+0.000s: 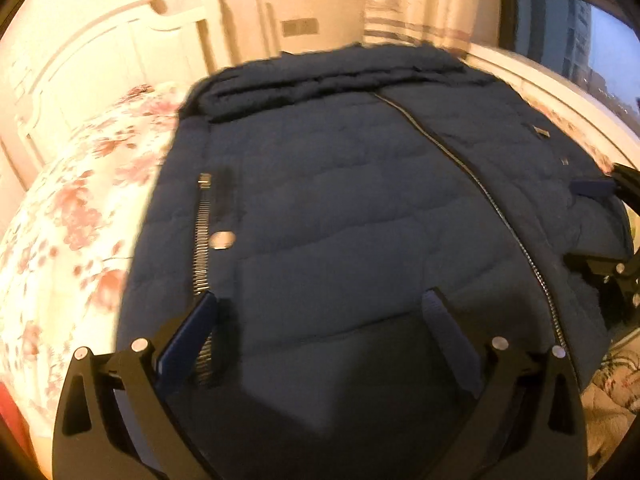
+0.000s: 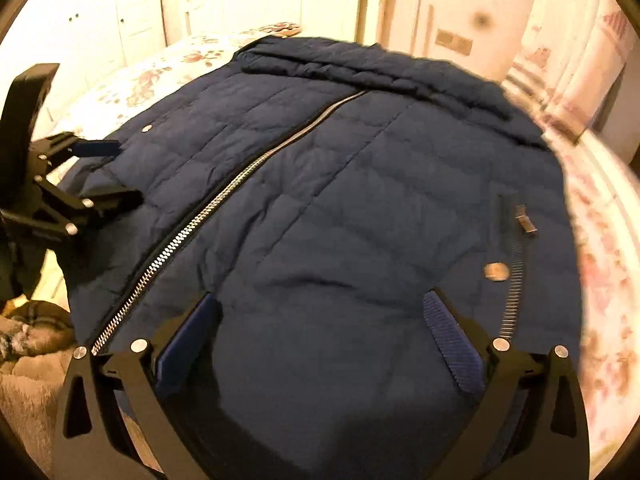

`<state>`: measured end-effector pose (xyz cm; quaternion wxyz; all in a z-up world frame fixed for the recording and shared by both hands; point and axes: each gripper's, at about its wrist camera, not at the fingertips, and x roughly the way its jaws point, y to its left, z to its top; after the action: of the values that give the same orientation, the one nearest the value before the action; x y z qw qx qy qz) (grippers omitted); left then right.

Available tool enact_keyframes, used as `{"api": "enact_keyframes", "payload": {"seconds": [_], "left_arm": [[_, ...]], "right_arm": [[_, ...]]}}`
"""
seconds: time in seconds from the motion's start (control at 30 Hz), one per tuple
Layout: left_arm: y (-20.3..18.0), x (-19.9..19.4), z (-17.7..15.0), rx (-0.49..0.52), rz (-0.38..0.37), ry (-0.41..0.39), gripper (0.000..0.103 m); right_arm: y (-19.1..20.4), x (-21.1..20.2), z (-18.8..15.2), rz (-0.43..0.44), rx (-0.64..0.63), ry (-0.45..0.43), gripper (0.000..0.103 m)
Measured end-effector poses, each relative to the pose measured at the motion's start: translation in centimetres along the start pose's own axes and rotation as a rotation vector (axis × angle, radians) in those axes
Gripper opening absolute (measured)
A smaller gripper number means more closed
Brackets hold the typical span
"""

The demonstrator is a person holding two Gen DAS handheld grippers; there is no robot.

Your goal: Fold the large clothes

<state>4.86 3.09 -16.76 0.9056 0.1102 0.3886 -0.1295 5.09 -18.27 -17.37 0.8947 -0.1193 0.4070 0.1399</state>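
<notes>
Left wrist view: bed [image 1: 60, 208], floral sheet, carries all. Navy puffer jacket [image 1: 340, 208] spread flat on it, front up, main zip [image 1: 496, 208] closed, prob. laid out ready for folding. Left gripper [image 1: 320, 312] over near hem, jaws apart, nothing held. Right gripper [image 2: 320, 312] likewise apart, empty, over other hem side. Pocket zip [image 1: 202, 236], snap [image 1: 222, 239] beside it.

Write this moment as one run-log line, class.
stage: pre-fold | navy puffer jacket: flat on floral bedspread, zipped | left gripper: open above jacket | right gripper: open above jacket
</notes>
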Motion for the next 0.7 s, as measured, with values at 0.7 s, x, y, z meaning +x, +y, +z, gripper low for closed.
{"api": "enact_keyframes", "payload": {"seconds": [0.7], "left_arm": [[10.1,-3.1,-5.9,-0.276,0.015,0.004,0.101]], "right_arm": [[-10.6,-7.4,-10.2,-0.131,0.440,-0.076,0.098]]}}
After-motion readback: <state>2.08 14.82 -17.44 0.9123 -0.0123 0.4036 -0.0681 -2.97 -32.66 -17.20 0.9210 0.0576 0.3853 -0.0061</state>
